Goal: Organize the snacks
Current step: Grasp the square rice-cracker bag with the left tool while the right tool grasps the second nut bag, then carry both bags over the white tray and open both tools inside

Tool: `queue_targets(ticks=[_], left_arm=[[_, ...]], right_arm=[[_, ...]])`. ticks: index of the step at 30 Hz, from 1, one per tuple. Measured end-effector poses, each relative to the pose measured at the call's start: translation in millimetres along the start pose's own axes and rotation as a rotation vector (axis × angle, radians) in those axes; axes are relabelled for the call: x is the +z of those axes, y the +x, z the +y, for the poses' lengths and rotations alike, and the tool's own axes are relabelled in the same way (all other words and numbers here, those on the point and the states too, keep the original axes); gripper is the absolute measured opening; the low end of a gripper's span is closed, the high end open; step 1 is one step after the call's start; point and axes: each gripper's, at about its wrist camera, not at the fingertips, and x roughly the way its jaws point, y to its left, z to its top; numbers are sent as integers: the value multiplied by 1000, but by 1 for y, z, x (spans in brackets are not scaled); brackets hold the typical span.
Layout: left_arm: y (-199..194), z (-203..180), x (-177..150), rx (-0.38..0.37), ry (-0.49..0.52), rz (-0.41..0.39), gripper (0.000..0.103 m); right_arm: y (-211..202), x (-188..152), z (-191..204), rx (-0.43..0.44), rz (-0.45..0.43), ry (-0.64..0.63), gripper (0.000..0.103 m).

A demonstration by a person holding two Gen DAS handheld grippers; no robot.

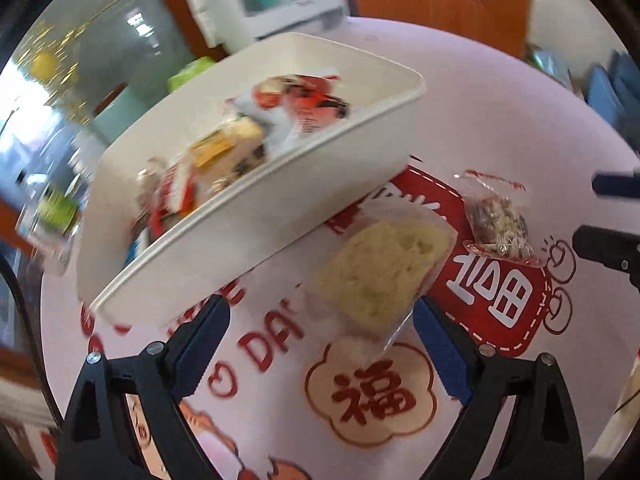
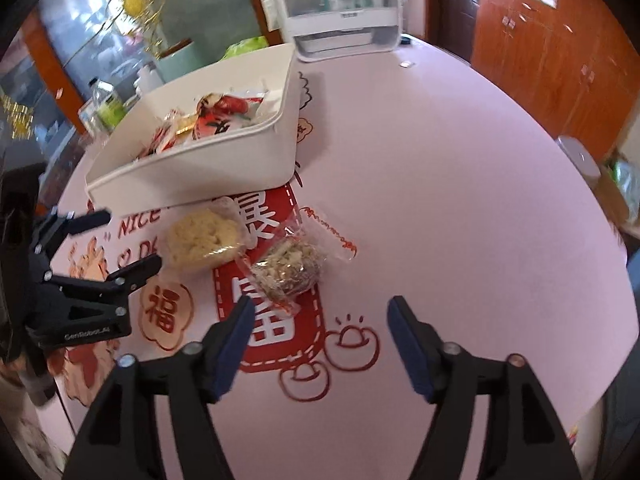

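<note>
Left wrist view: my left gripper (image 1: 320, 344) has its fingers spread, empty, framing the pale cake packet (image 1: 380, 272) at twelve o'clock on the counter (image 1: 500, 120). The white bin (image 1: 280, 216) crowds in at ten o'clock.

Right wrist view: my right gripper (image 2: 320, 340) is parted, holding nothing, and the seed snack bag (image 2: 288, 268) lies at eleven o'clock. The left gripper at nine may obstruct me.

readable print on the tabletop and one gripper

the tabletop (image 2: 440, 200) carries "nice" and a "福" cloud left of the right gripper's fingers (image 2: 236, 340); "genrobot.ai" marks the left gripper (image 2: 132, 240) body.
</note>
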Motion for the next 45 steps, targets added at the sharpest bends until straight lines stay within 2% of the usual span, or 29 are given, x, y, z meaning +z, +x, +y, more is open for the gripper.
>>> queue_targets(ticks=[6,8,11,14,18,20,22,24,26,29,31,34,45], left_arm=[[26,-16,18,-20,79,39,92],[32,-19,22,-36,90,52,92],[44,-22,26,-45,108,77,92],[53,-25,28,-54,117,89,93],[57,-20,31,-100,73,85,92],[58,-14,30,-136,45,85,85],[56,-10,26,-196,8,84,64],[52,-7,23,-210,-19,80,54],[49,-5,18,-185,-43,77,54],[43,-4,7,-159,-72,73,53],[38,-2,-1,-143,-97,80,53],[28,3,-15,-136,-143,90,53],[-22,16,-61,-104,-233,62,53]], right_arm=[[22,10,-1,14,24,-67,82],[30,15,-6,38,53,-8,83],[46,23,-18,86,116,150,83],[65,29,-25,85,189,277,83],[78,33,-19,87,229,340,83],[84,34,-13,74,247,347,85],[86,35,-3,39,251,332,83],[87,36,7,24,245,305,81],[88,36,18,-28,248,257,78],[87,36,32,-75,233,174,58],[86,35,37,-85,227,146,51],[83,33,40,-85,217,129,46],[54,2,52,-40,183,90,45]])
